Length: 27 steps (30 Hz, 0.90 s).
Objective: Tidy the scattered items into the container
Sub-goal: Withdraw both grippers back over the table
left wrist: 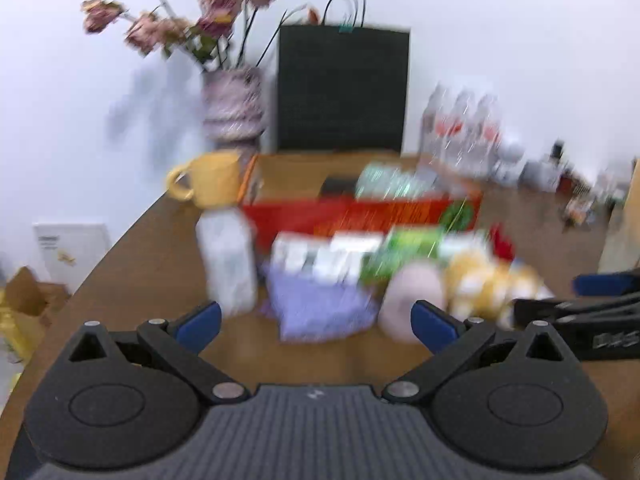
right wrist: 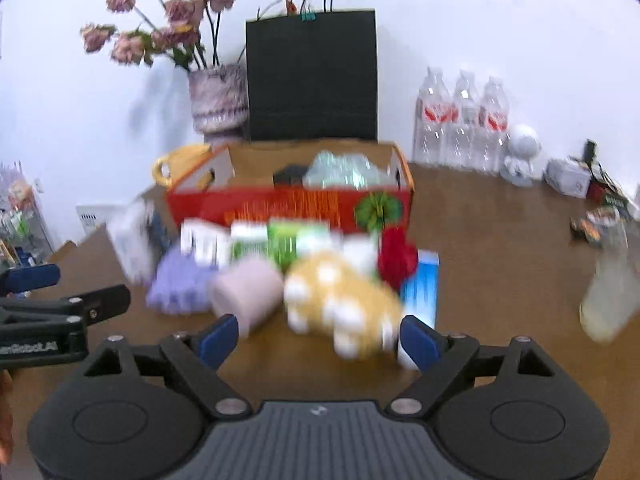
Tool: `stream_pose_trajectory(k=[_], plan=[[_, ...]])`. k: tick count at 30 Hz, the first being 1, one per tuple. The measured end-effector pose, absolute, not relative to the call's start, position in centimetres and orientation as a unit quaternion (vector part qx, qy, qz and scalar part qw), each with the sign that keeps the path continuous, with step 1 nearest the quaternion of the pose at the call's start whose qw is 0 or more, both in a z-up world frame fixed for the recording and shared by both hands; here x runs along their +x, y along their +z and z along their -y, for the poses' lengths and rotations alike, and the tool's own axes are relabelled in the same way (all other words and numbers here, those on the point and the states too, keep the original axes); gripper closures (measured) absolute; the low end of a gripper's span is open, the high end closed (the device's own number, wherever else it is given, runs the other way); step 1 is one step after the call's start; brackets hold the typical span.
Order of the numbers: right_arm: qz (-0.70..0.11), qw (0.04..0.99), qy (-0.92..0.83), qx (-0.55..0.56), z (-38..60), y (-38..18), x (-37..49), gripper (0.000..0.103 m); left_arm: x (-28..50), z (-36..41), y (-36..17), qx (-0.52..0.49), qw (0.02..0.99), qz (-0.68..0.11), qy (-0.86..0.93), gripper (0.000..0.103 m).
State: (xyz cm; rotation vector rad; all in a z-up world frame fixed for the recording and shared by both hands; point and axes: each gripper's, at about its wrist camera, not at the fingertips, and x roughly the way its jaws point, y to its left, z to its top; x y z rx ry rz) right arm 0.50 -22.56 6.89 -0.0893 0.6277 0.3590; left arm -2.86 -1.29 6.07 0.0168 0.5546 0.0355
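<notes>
Both grippers are over the near edge of the brown table [right wrist: 500, 216], and the picture is smeared, so fine detail is lost. The left gripper [left wrist: 316, 322] has its blue-tipped jaws wide apart with nothing between them. The right gripper [right wrist: 320, 338] is spread just as wide and empty too.

The container, a red cardboard box [right wrist: 288, 204], sits open at the far middle of the table, already holding a pale green packet [right wrist: 344, 172] and something dark. The scattered items are heaped right in front of its near wall: a purple cloth [right wrist: 176, 284] on the left, a pink cup [right wrist: 248, 292] lying on its side, a yellow plush toy [right wrist: 340, 300] nearest the right gripper, a blue box [right wrist: 420, 284] on the right, a red fuzzy thing [right wrist: 396, 256] and green and white packets [right wrist: 276, 240] behind.

Now the risks. The pile is tightly packed, so wide jaws coming down on the plush could catch the cup or the blue box as well and drag them off. The cup on its side may roll if nudged. A white bottle [left wrist: 228, 256] stands upright at the left of the heap, easy for the left gripper to topple. And the two tools are close together; reaching for the same spot could make them collide.
</notes>
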Motion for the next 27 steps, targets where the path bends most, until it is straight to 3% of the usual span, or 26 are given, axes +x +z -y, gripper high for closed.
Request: stream_pose_trajectory(k=[8,14,27], plan=[[-0.323,0.935,0.141,-0.043,22.3,1.1,-1.7,0.015,-3.7,2.1,1.7,0.043,0.954,-0.296,0.000,0.000],[-0.332,0.933,0.134,-0.039,22.0,0.4,-0.5,0.000,-2.6,2.1,0.9,0.039,0.945,-0.326,-0.003,0.000],[-0.334,0.934,0.115,-0.052,21.3,0.3,0.3,0.000,-1.8,1.2,0.4,0.002,0.939,-0.343,-0.010,0.000]])
